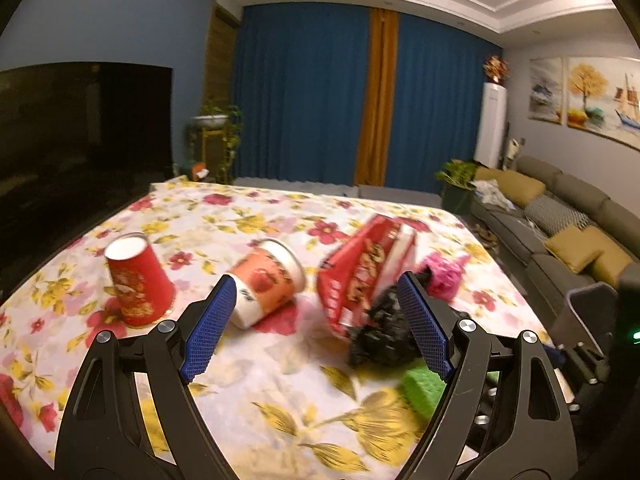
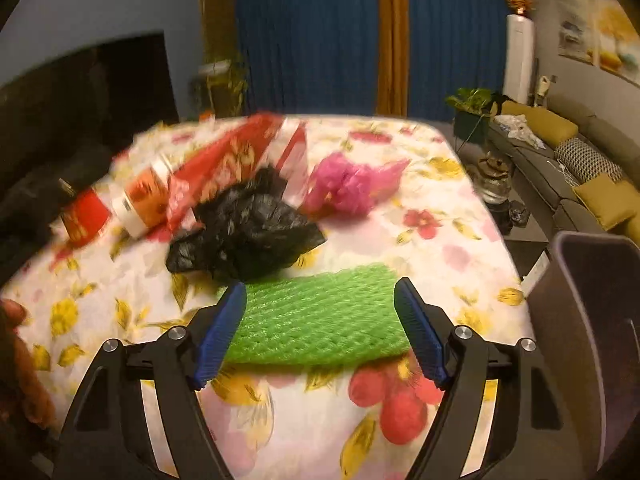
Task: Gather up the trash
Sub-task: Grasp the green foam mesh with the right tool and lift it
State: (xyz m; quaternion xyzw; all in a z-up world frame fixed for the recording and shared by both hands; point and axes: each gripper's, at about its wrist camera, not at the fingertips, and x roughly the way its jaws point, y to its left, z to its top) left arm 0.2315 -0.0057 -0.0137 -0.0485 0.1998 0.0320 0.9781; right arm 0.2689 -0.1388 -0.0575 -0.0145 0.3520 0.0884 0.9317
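Left claw (image 1: 316,292) open above tabletop (image 1: 260,364); right claw (image 2: 320,300) open, straddling green foam net (image 2: 320,320), pads apart from it

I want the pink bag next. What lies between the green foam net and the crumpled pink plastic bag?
In the right wrist view, only bare floral tablecloth lies between green foam net and crumpled pink plastic bag.

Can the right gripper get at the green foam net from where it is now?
Probably yes. The right gripper is open, and the green foam net lies flat on the tablecloth between its fingers. The black bag sits just beyond it, not in the way.
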